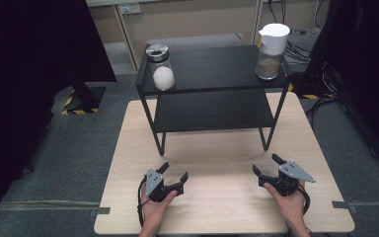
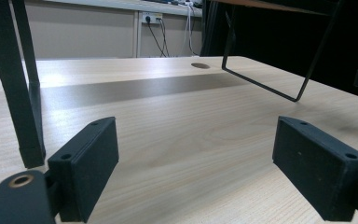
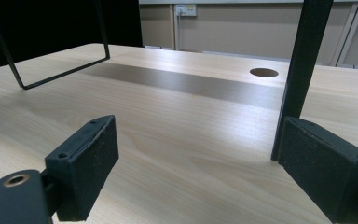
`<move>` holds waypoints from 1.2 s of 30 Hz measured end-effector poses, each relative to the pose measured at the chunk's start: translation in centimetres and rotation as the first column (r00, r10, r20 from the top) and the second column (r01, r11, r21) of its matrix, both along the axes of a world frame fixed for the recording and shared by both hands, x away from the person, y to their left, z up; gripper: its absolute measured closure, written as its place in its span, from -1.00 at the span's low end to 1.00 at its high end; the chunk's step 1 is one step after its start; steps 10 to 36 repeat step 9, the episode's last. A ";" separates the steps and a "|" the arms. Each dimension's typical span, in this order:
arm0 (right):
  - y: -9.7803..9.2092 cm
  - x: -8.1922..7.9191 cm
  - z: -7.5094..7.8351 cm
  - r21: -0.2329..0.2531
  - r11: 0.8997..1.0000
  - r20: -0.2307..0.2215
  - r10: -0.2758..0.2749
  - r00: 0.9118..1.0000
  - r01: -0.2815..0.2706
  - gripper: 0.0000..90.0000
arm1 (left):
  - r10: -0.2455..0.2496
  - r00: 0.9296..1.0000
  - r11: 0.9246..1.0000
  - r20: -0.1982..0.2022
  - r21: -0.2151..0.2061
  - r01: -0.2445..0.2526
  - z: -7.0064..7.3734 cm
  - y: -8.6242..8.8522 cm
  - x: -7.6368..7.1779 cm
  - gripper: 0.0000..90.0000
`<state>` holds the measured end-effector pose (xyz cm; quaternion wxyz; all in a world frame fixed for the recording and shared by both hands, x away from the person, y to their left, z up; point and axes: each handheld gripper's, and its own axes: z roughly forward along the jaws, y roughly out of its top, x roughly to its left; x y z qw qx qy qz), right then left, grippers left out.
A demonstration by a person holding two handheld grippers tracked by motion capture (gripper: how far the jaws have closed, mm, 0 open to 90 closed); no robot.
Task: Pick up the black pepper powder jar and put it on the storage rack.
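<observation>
Jars (image 1: 161, 69), contents perhaps powder, unclear.

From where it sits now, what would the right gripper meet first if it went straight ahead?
The right gripper points between the black shelf's legs; the way over the table looks free, though the near right leg stands close beside that line.

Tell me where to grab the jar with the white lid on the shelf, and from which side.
Probably best to grip the jar on its clear body below the white lid, coming level from the front with the open right gripper. It stands upright near the shelf's right front corner, and the lid's spout makes the top an uneven hold.
</observation>
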<state>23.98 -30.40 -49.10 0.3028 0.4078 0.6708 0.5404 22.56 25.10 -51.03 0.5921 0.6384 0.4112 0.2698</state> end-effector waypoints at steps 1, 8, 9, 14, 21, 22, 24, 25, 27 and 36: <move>0.0 0.0 0.0 0.000 1.000 0.000 0.000 1.000 0.000 -0.73 | -0.003 1.000 1.000 -0.005 -0.013 0.003 -0.1 0.1 0.0 -0.69; -0.3 -0.1 -0.2 0.013 1.000 0.009 0.006 1.000 -0.006 -0.74 | -0.003 1.000 0.999 -0.018 -0.037 0.002 -0.1 0.2 0.1 -0.73; -0.4 -0.1 -0.2 0.014 1.000 0.009 0.010 1.000 -0.010 -0.74 | -0.002 1.000 0.999 -0.021 -0.038 0.002 -0.1 0.2 0.1 -0.74; -0.4 -0.1 -0.2 0.014 1.000 0.009 0.010 1.000 -0.010 -0.74 | -0.002 1.000 0.999 -0.021 -0.038 0.002 -0.1 0.2 0.1 -0.74; -0.4 -0.1 -0.2 0.014 1.000 0.009 0.010 1.000 -0.010 -0.74 | -0.002 1.000 0.999 -0.021 -0.038 0.002 -0.1 0.2 0.1 -0.74; -0.4 -0.1 -0.2 0.014 1.000 0.009 0.010 1.000 -0.010 -0.74 | -0.002 1.000 0.999 -0.021 -0.038 0.002 -0.1 0.2 0.1 -0.74; -0.4 -0.1 -0.2 0.014 1.000 0.009 0.010 1.000 -0.010 -0.74 | -0.002 1.000 0.999 -0.021 -0.038 0.002 -0.1 0.2 0.1 -0.74; -0.4 -0.1 -0.2 0.014 1.000 0.009 0.010 1.000 -0.010 -0.74 | -0.002 1.000 0.999 -0.021 -0.038 0.002 -0.1 0.2 0.1 -0.74; -0.4 -0.1 -0.2 0.014 1.000 0.009 0.010 1.000 -0.010 -0.74 | -0.002 1.000 0.999 -0.021 -0.038 0.002 -0.1 0.2 0.1 -0.74; -0.4 -0.1 -0.2 0.014 1.000 0.009 0.010 1.000 -0.010 -0.74 | -0.002 1.000 0.999 -0.021 -0.038 0.002 -0.1 0.2 0.1 -0.74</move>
